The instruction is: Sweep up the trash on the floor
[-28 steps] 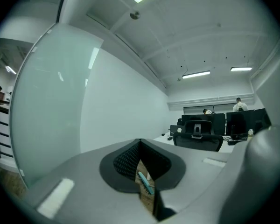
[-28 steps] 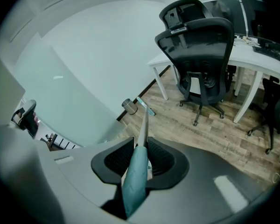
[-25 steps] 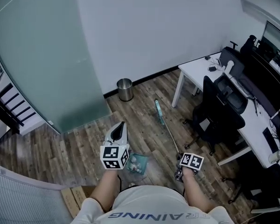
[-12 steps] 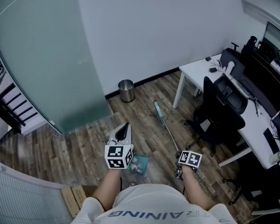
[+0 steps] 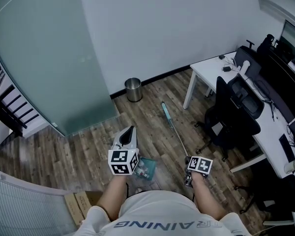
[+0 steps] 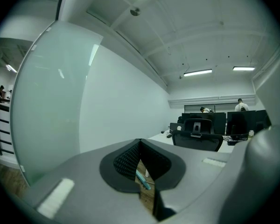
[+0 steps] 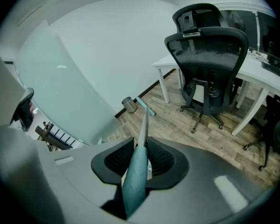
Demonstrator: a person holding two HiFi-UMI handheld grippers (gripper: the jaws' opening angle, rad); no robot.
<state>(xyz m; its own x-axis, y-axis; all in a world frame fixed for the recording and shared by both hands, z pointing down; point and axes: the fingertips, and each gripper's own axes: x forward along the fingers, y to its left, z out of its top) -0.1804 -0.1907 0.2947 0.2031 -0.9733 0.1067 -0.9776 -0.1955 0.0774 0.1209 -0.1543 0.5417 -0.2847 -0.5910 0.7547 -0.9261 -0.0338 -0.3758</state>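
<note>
A teal dustpan (image 5: pixel 146 169) with pale trash in it shows just right of and below my left gripper (image 5: pixel 130 131). That gripper (image 6: pixel 140 143) points about level with its jaws shut; whether it bears the dustpan I cannot tell. My right gripper (image 5: pixel 189 162) is shut on the teal grip of a long broom (image 5: pixel 175 133). The handle (image 7: pixel 143 121) runs from the jaws (image 7: pixel 141 146) down to the teal broom head (image 5: pixel 165 112) on the wood floor. Through the left jaws' slit a bit of that broom head (image 6: pixel 143 180) shows.
A steel waste bin (image 5: pixel 133 89) stands against the white wall, also in the right gripper view (image 7: pixel 128 104). A white desk (image 5: pixel 211 73) and black office chairs (image 5: pixel 233 114) fill the right side. A frosted glass wall (image 5: pixel 44 63) stands at the left, a cardboard box (image 5: pixel 78 203) by my feet.
Both grippers stay about where they were, each still shut. The head view has shifted slightly, so the bin and desk sit a little higher in the picture.
</note>
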